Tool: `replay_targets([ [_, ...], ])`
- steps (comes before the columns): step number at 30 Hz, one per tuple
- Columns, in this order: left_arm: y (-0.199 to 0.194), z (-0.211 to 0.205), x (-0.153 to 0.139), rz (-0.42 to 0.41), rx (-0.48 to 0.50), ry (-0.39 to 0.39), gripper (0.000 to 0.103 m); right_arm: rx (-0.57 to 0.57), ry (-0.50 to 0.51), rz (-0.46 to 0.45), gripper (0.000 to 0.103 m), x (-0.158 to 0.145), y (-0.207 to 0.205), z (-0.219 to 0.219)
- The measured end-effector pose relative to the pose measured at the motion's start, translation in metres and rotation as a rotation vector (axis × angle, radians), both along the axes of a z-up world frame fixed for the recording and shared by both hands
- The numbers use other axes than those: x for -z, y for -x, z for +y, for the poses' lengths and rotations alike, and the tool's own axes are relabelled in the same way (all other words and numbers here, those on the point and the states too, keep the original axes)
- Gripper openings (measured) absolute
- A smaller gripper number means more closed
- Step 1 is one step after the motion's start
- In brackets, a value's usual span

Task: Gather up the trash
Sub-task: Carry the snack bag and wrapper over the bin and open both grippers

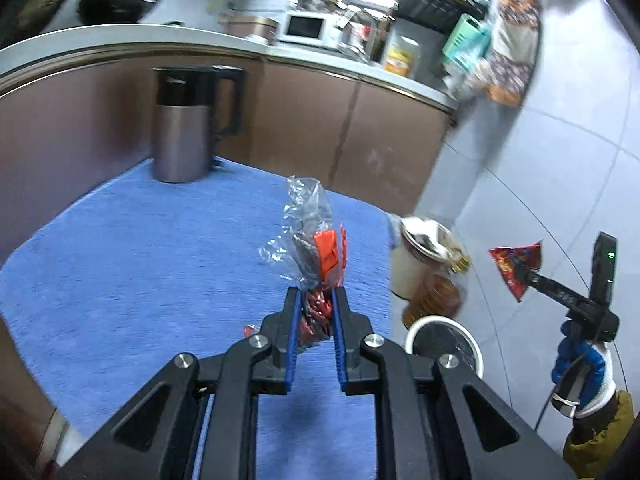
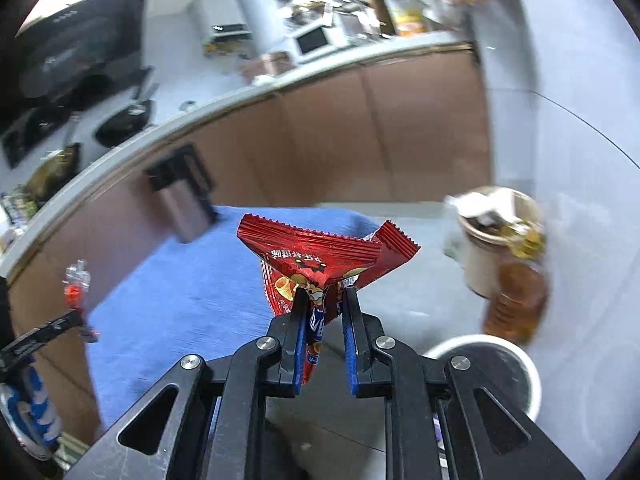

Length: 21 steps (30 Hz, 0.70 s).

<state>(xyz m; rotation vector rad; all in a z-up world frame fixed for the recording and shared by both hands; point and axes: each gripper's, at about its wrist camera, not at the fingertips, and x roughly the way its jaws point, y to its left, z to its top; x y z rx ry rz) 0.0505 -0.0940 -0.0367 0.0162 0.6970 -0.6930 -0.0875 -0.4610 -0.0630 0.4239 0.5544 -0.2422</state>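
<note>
- the left gripper point(image 1: 316, 296) is seen clamped narrowly on a crumpled clear plastic wrapper point(image 1: 308, 232) with orange and red print, which is held upright above the blue cloth point(image 1: 140, 264).
- the right gripper point(image 2: 324, 296) is seen clamped narrowly on a red snack wrapper point(image 2: 320, 256), which is held over the cloth's edge and grey floor point(image 2: 420, 280).
- a white bin point(image 2: 532, 376) with a dark inside is noted on the floor, just right of both grippers.
- a cream container point(image 1: 408, 272) stuffed with rubbish and a brown bottle point(image 1: 436, 300) are noted beyond the bin.
- a steel kettle point(image 1: 184, 128) is seen standing at the cloth's far edge, against brown cabinets point(image 1: 300, 120).
- gloved hands are seen on both handles.
</note>
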Motion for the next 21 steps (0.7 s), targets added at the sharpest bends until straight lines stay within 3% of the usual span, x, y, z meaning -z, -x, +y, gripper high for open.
replay_targets([
  [13, 0.025, -0.212, 0.041, 0.072, 0.377, -0.188, 0.014, 0.223, -0.122, 0.205, 0.016, 0.101, 0.018, -0.080],
  [21, 0.046, -0.313, 0.078, 0.170, 0.511, -0.238, 0.015, 0.321, -0.161, 0.282, 0.019, 0.137, 0.031, -0.117],
])
